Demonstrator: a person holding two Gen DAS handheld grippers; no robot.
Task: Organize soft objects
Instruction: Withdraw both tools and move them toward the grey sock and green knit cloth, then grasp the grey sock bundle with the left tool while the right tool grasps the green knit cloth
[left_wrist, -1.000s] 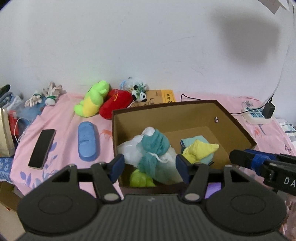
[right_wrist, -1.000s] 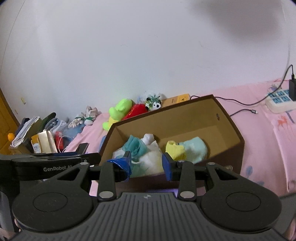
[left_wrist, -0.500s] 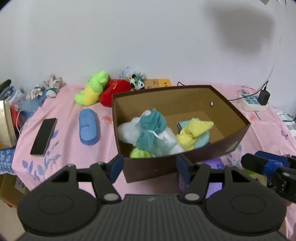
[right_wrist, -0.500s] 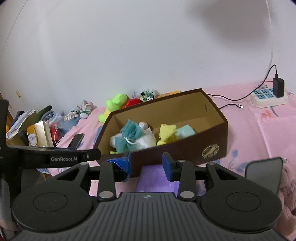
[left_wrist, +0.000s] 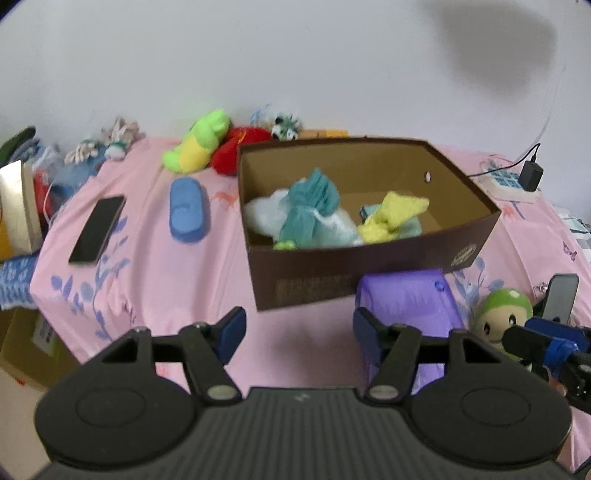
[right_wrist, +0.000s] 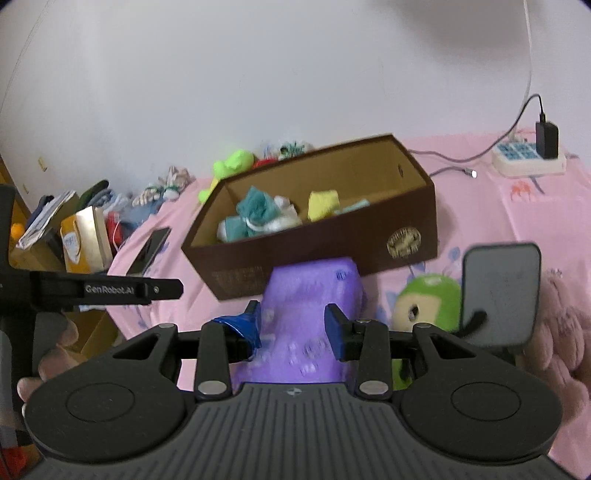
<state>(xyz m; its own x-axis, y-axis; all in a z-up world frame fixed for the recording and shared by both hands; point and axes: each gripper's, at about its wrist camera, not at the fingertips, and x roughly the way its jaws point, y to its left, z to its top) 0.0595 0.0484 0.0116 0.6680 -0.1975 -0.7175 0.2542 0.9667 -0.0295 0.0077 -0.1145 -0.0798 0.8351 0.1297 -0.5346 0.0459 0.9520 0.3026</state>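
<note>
A brown cardboard box (left_wrist: 373, 266) (right_wrist: 332, 236) stands on the pink bed and holds teal (left_wrist: 310, 206), white and yellow (left_wrist: 395, 214) soft cloths. A purple soft item (left_wrist: 402, 299) (right_wrist: 314, 306) lies in front of the box. A green round plush (left_wrist: 504, 314) (right_wrist: 424, 299) sits to its right. My left gripper (left_wrist: 297, 334) is open and empty, over bare sheet in front of the box. My right gripper (right_wrist: 293, 326) is open and empty, just above the purple item.
Green (left_wrist: 199, 147) and red (left_wrist: 240, 147) plush toys lie behind the box. A blue case (left_wrist: 188, 210) and a phone (left_wrist: 98, 229) lie left of it. A power strip (right_wrist: 528, 162) with cables is at the right. Clutter sits off the bed's left edge.
Both grippers pulled back and up from over the box. The purple item and the green round plush have come into view in front of the box. Both jaws stayed open.
</note>
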